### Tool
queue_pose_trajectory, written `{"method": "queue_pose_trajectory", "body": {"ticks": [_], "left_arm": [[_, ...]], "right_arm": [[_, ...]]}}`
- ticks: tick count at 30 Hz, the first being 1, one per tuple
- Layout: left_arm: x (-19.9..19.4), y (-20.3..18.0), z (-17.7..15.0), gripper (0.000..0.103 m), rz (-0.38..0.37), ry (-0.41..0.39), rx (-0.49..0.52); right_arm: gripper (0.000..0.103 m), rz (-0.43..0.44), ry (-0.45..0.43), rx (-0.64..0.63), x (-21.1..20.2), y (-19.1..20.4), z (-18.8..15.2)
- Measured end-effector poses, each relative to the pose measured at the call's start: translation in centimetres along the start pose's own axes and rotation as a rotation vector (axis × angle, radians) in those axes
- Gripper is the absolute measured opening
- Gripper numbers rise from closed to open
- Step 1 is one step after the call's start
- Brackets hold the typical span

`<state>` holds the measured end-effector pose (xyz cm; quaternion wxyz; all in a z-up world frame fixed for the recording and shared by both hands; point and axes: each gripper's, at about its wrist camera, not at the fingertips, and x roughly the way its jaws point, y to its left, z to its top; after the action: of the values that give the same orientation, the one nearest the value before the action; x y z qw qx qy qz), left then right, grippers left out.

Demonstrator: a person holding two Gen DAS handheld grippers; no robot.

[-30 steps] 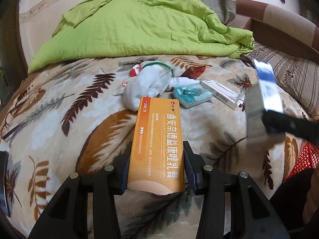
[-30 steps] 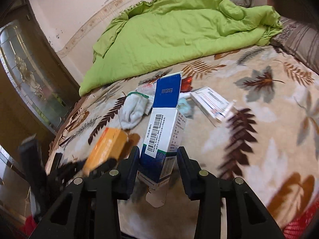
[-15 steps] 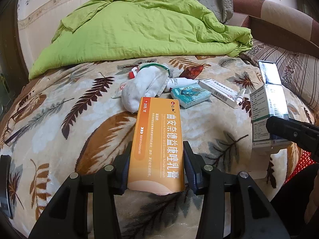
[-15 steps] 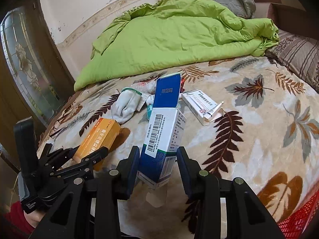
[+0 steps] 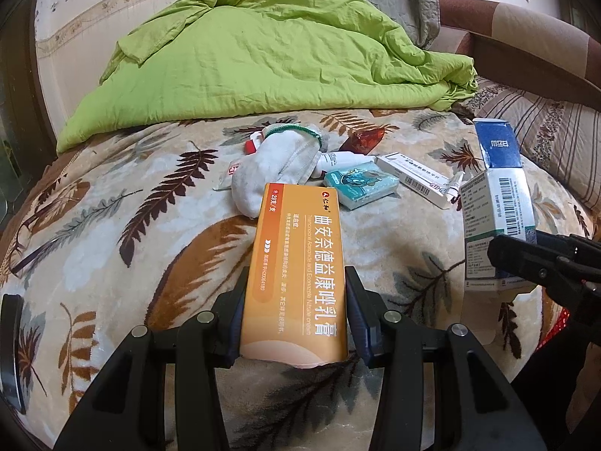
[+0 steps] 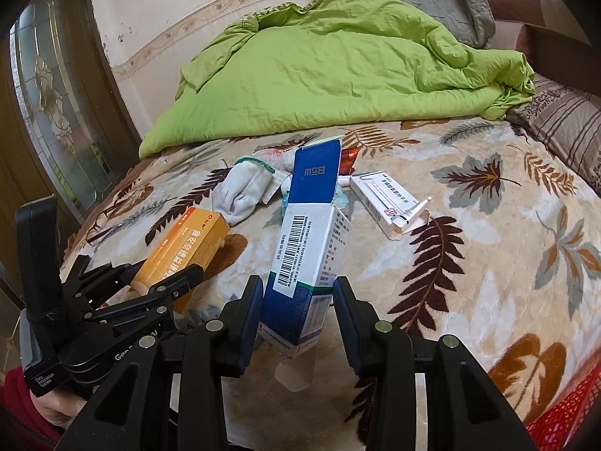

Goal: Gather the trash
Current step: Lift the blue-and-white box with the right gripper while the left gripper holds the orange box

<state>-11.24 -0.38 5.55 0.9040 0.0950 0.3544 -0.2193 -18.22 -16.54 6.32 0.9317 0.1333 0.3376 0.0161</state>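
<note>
Left wrist view showed the left claw (image 5: 295, 314) clamping the orange box (image 5: 295, 282), while the right claw (image 6: 296, 317), gripping the blue-white box (image 6: 308, 251), had steadied over the bed (image 6: 469, 263), both ready for binning.

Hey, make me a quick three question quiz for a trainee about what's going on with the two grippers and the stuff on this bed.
1. True or false: the left gripper is shut on the orange box.
2. What does the right gripper hold? A) a white sock B) a blue and white box C) a teal packet
3. Fill in: the white sock lies on the leaf-print ______.

Key
1. True; the fingers press the box's two long sides.
2. B, the blue and white box, top flap open.
3. Blanket, beside the teal packet.
</note>
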Motion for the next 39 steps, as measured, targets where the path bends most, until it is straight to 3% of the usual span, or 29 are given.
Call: {"method": "queue_pose_trajectory", "body": {"ticks": [18, 28, 39], "left_arm": [[-0.4, 0.4, 0.2, 0.045, 0.008, -0.020, -0.017], [-1.9, 0.0, 0.0, 0.045, 0.024, -0.074, -0.015], [-4.2, -0.7, 0.3, 0.045, -0.001, -0.094, -0.034]], "right_arm": [[0.042, -0.028, -0.023, -0.026, -0.2, 0.7, 0.1], [0.042, -0.172, -0.092, -0.148, -1.6, 3.1, -0.1], [0.042, -0.222, -0.133, -0.154, -4.1, 3.2, -0.2]]}}
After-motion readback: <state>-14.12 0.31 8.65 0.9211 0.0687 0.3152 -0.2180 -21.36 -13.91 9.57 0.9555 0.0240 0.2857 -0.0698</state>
